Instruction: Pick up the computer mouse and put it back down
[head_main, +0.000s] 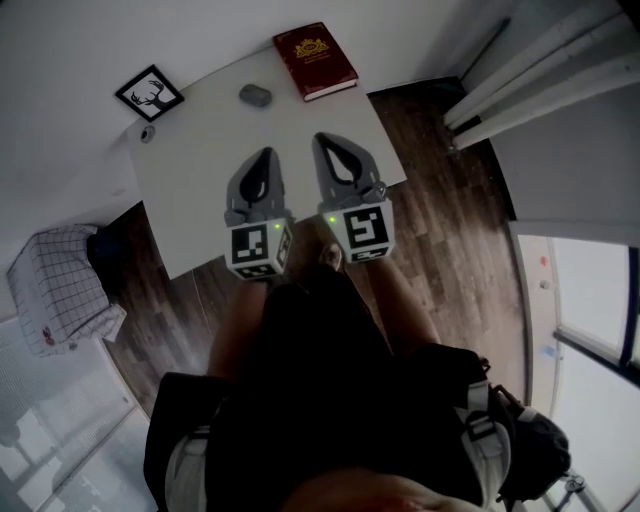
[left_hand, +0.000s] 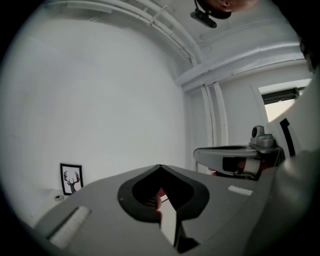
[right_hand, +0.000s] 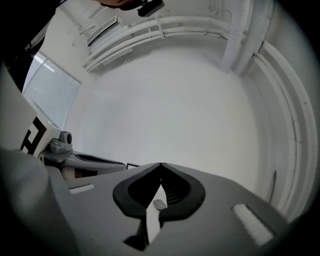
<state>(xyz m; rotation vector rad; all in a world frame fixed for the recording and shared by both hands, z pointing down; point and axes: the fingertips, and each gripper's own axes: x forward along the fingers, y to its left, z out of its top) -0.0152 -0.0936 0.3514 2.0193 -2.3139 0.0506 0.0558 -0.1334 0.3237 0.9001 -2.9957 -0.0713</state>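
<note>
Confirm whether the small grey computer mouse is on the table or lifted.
On the table: the small grey computer mouse lies on the white tabletop beside the dark red hardcover book.

Matt white table, dark wooden floor

walls white | floor dark wood planks | white table at 12 o'clock | checked fabric box at 9 o'clock | bright window at 4 o'clock

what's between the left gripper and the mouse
Nothing: the head view shows only bare white table between the left gripper and the computer mouse.
</note>
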